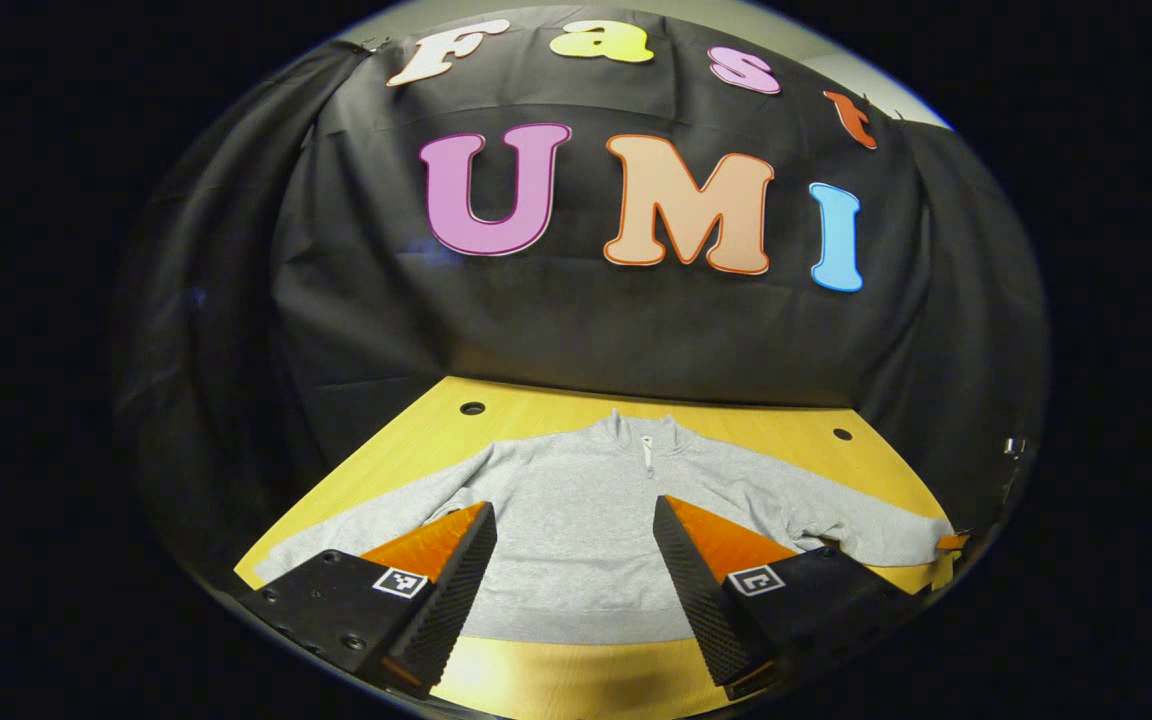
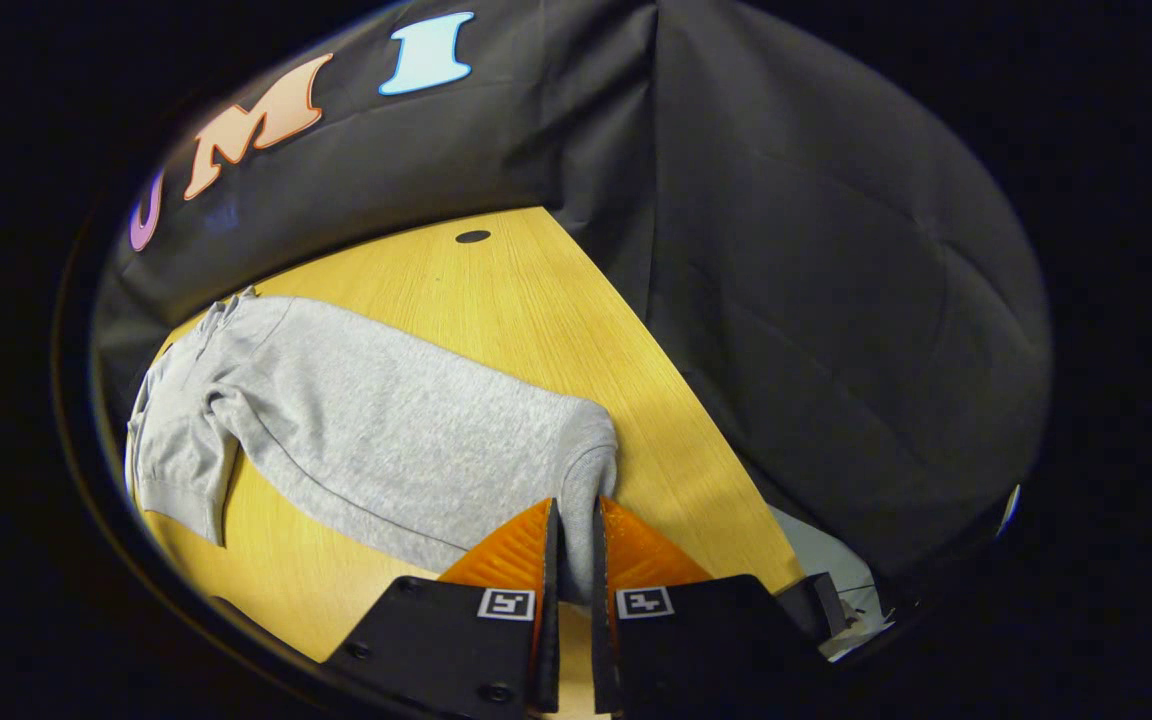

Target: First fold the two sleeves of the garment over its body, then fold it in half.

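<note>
While right gripper (image 2: 573, 540) pinches sleeve cuff (image 2: 591, 470) of sweatshirt (image 1: 586, 500), first sleeve fold in hand; left gripper (image 1: 574, 560) hovers, fingers spread. Next: carry cuff over body.

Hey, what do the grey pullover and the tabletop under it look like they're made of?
The grey pullover looks like a soft knit, probably cotton fleece: matte, heathered surface, ribbed cuff between the right gripper fingers, and a short zip at the collar. The tabletop looks like light wood or wood-look laminate, with fine straight grain and a smooth, faintly glossy finish; which one is unclear.
</note>
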A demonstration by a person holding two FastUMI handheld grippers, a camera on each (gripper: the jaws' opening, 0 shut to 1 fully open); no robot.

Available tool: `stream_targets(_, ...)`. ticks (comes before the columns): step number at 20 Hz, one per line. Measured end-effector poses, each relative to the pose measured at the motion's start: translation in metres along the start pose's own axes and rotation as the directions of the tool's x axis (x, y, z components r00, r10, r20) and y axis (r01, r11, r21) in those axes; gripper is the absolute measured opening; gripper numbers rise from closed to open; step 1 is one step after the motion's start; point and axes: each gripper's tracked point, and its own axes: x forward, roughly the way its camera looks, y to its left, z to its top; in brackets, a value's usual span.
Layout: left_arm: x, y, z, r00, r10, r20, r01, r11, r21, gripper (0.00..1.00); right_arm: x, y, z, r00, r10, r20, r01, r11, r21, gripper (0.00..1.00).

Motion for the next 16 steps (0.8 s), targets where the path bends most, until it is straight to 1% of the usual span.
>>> stream_targets(4,-0.001,0.023,-0.004,1.000,-0.003,-0.002,0.003,1.000,-0.024,0.93,-0.019,0.011,0.009,0.999,-0.016,0.029,0.015,1.000,0.013,0.15)
stream_targets(8,0.002,0.051,-0.007,0.999,-0.034,-0.009,0.034,0.999,-0.036,0.94,-0.048,0.040,0.022,0.997,-0.020,0.078,0.017,0.999,0.045,0.16)
stream_targets(11,0.004,0.075,-0.012,0.998,-0.059,-0.028,0.058,0.998,-0.030,0.94,-0.068,0.069,0.028,0.993,-0.020,0.113,0.015,0.999,0.047,0.16)
stream_targets(16,0.006,0.120,-0.023,0.997,-0.065,-0.044,0.063,0.997,-0.040,0.94,-0.099,0.149,0.046,0.984,0.034,0.173,-0.039,0.999,0.023,0.16)
